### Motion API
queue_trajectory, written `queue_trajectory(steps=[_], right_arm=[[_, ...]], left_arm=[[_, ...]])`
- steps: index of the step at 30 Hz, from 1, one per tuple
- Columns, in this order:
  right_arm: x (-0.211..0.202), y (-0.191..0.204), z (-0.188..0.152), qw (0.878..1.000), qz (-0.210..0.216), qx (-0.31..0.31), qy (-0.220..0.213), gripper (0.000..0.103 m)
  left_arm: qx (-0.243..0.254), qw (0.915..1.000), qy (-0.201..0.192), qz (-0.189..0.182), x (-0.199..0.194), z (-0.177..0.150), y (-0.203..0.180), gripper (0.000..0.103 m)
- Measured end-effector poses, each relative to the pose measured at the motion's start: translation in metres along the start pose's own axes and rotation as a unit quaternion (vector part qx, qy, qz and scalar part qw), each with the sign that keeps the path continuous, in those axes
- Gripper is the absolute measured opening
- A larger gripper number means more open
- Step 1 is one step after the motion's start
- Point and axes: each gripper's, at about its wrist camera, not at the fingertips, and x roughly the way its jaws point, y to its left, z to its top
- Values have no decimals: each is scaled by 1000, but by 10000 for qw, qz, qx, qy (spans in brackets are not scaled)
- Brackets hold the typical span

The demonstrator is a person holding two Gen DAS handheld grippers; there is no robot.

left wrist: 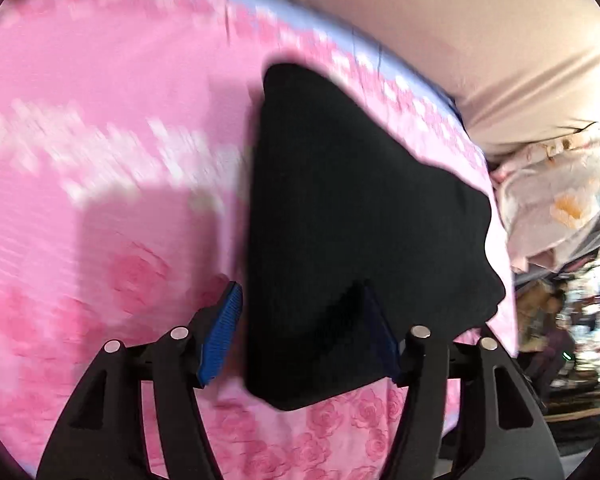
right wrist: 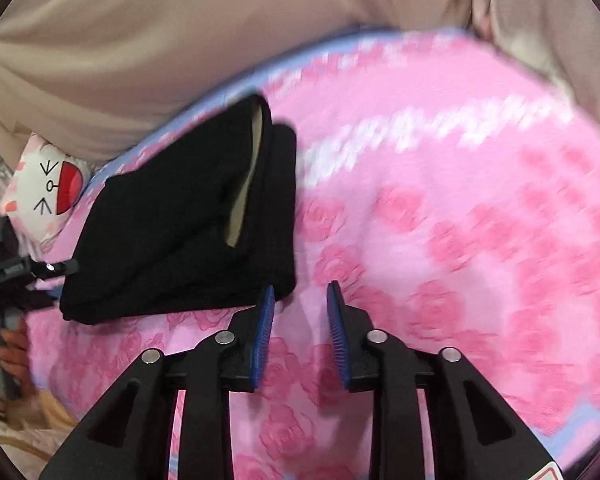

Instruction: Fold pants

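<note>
The black pants (left wrist: 340,200) lie folded in a thick bundle on a pink rose-patterned bedspread (left wrist: 100,160). My left gripper (left wrist: 300,288) is open and straddles the bundle's near end. Its left blue pad (left wrist: 220,336) stands just off the cloth's edge, and the right pad is over the dark fabric, not pressing it. In the right wrist view the pants (right wrist: 180,232) show a pale lining at one opening. Just right of their near corner my right gripper (right wrist: 301,286) is open, with only bedspread between its pads. The left gripper's body (right wrist: 20,272) and a hand (right wrist: 12,344) sit at that view's left edge.
A beige sheet (right wrist: 180,40) rises behind the bed's blue-trimmed far edge. A white cushion with a cartoon face (right wrist: 48,188) lies beside the pants. Floral bedding (left wrist: 556,208) is piled off the bed's right side, with dark clutter below it.
</note>
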Motion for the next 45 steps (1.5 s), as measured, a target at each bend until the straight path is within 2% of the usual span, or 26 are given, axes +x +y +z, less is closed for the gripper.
queue_trajectory(steps=[1, 3, 5, 7, 9, 10, 12, 15, 18, 20, 21, 22, 23, 24, 26, 28, 29, 30, 32, 36, 37, 38, 40, 42, 44, 45], right_arm=[[-5, 4, 0, 9999, -17, -135, -46, 27], [-13, 13, 0, 9988, -91, -431, -203, 27], [-12, 26, 0, 9959, -272, -795, -329, 26], [-5, 37, 6, 9932, -340, -1080, -280, 26], [-2, 50, 18, 9918, -245, -1205, -359, 26], [-6, 52, 29, 9928, -108, -1105, -457, 26], [-12, 59, 57, 9942, 297, -802, -648, 27], [8, 80, 93, 9913, 791, -912, -515, 28], [48, 104, 112, 9902, 878, -1067, -221, 26], [84, 109, 126, 9889, 1164, -920, 64, 24], [96, 107, 130, 9904, 1048, -891, 94, 18], [112, 99, 133, 9944, 529, -912, 98, 18], [129, 85, 133, 9960, -40, -871, 186, 8], [136, 71, 131, 9974, -208, -641, 242, 5], [138, 35, 132, 9967, 662, 297, 371, 3], [124, 35, 136, 9974, 497, 421, 295, 4], [116, 43, 137, 9978, 516, 375, 206, 14], [107, 57, 138, 9966, 762, 287, 124, 16], [103, 91, 140, 9928, 1185, -27, 162, 16], [136, 158, 140, 9844, 1497, -726, 567, 15], [147, 168, 138, 9825, 1513, -833, 702, 15], [162, 173, 136, 9833, 1337, -915, 832, 9], [195, 157, 138, 9909, 553, -737, 982, 3], [191, 141, 144, 9902, 928, -84, 1038, 1], [167, 149, 148, 9901, 1139, -217, 788, 13], [155, 165, 146, 9876, 1317, -459, 719, 13]], left_arm=[[155, 9990, -299, 280, -15, 2, -6, 58], [380, 9951, -732, 546, -35, 8, -18, 61], [457, 9922, -1019, 559, -46, 14, -30, 79], [505, 9901, -1181, 574, -44, 23, -43, 92], [627, 9842, -1430, 840, -38, 29, -60, 96], [721, 9782, -1551, 1178, -30, 31, -69, 97], [678, 9754, -1559, 1407, -21, 41, -74, 97], [504, 9814, -1485, 1108, -10, 57, -77, 98], [527, 9727, -1258, 1877, 25, 81, -78, 98], [256, 9677, -988, 2303, 55, 98, -63, 98], [75, 9663, -863, 2426, 67, 104, -53, 98], [-29, 9676, -811, 2391, 72, 106, -45, 98], [-78, 9690, -766, 2348, 78, 109, -38, 98], [-150, 9698, -677, 2340, 83, 111, -30, 98], [-464, 9790, -413, 1939, 92, 114, -14, 98], [-533, 9799, -417, 1877, 91, 115, -8, 98], [-513, 9799, -430, 1878, 90, 113, -7, 98], [-512, 9799, -449, 1877, 89, 113, -7, 98], [-565, 9797, -502, 1859, 88, 112, -11, 98], [-562, 9767, -832, 1898, 75, 117, -21, 98], [-501, 9740, -986, 1979, 67, 118, -26, 98], [-394, 9712, -1136, 2058, 61, 121, -31, 98], [-19, 9601, -1386, 2429, 49, 125, -39, 98], [88, 9535, -1425, 2654, 39, 131, -33, 98], [-85, 9546, -1610, 2504, 16, 128, -17, 98], [-178, 9547, -1716, 2423, 1, 123, -6, 98]])
